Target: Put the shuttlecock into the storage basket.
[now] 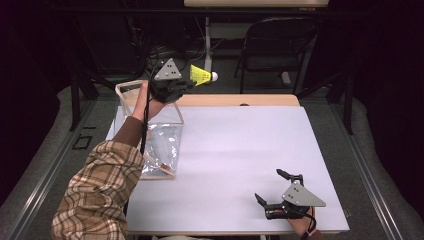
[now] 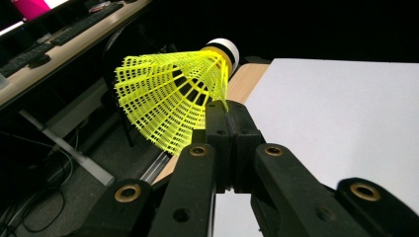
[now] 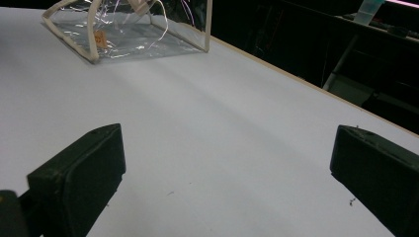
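1. The yellow shuttlecock (image 2: 173,98) is pinched by the edge of its plastic skirt between the closed jaws of the left gripper (image 2: 228,111). In the high view it hangs in the air beyond the far end of the clear plastic bag (image 1: 162,137), past the table's far edge.
2. It looks very light, so weight is no concern. The mesh skirt is thin and springy and would likely flex or crease under a hard squeeze.
3. The white-banded cork head (image 2: 225,49) is the firmer part and points away from the jaws. A hold on the skirt rim works, though the shuttlecock may swivel there. The head or the skirt's narrow neck would probably be steadier.
4. The left arm, in a plaid sleeve (image 1: 100,192), stretches forward alongside the bag, hand raised above its far end, grey plate facing up.
5. The right gripper (image 1: 272,190) rests low at the table's near right corner, well apart from the bag. Its jaws stand wide apart and hold nothing, with bare white tabletop (image 3: 222,123) between them.
6. The bag lies with its framed mouth open, seemingly the likely home for the shuttlecock.
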The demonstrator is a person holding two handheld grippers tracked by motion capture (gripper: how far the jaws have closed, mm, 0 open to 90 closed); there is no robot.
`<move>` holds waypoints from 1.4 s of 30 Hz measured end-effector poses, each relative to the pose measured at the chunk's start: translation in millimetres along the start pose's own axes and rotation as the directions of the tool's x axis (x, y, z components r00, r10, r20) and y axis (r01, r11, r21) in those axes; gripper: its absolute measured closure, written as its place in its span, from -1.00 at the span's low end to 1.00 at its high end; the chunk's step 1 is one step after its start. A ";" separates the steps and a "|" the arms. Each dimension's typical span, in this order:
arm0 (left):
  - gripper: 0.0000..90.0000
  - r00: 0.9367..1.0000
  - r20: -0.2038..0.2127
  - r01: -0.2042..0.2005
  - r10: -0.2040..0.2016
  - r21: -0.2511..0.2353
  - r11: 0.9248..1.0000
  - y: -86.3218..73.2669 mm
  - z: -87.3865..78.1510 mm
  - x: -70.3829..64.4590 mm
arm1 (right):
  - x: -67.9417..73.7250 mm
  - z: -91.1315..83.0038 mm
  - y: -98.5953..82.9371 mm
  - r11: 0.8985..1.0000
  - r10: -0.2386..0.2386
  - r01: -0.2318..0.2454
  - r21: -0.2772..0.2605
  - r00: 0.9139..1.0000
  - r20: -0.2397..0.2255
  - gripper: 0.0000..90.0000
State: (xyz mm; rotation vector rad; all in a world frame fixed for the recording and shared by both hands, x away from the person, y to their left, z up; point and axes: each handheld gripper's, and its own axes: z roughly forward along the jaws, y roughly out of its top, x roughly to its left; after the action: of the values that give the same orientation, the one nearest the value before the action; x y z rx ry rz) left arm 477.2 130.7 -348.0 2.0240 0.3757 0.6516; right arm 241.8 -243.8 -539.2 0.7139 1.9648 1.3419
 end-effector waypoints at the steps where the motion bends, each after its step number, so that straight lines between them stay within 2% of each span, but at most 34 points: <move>1: 0.99 1.000 -0.002 0.005 -0.005 -0.001 1.000 -0.3 -1.1 0.6 | -0.2 -0.1 -0.1 1.000 -0.002 0.002 0.000 1.000 -0.001 -1.00; 19: 0.99 0.998 -0.052 0.020 -0.021 -0.021 1.000 -4.4 -22.1 11.8 | -0.4 -0.2 -0.1 1.000 -0.004 0.004 0.002 1.000 0.004 -1.00; 42: 0.99 0.992 -0.118 0.039 -0.043 -0.037 0.999 -11.2 -49.3 25.6 | -0.5 0.0 -0.1 1.000 -0.006 0.006 0.009 1.000 0.005 -1.00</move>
State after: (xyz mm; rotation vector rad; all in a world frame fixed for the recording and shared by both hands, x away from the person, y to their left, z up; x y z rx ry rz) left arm 469.1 183.8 -329.8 1.9451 0.4719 0.7504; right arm 242.1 -244.2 -539.1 0.7141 1.9681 1.3270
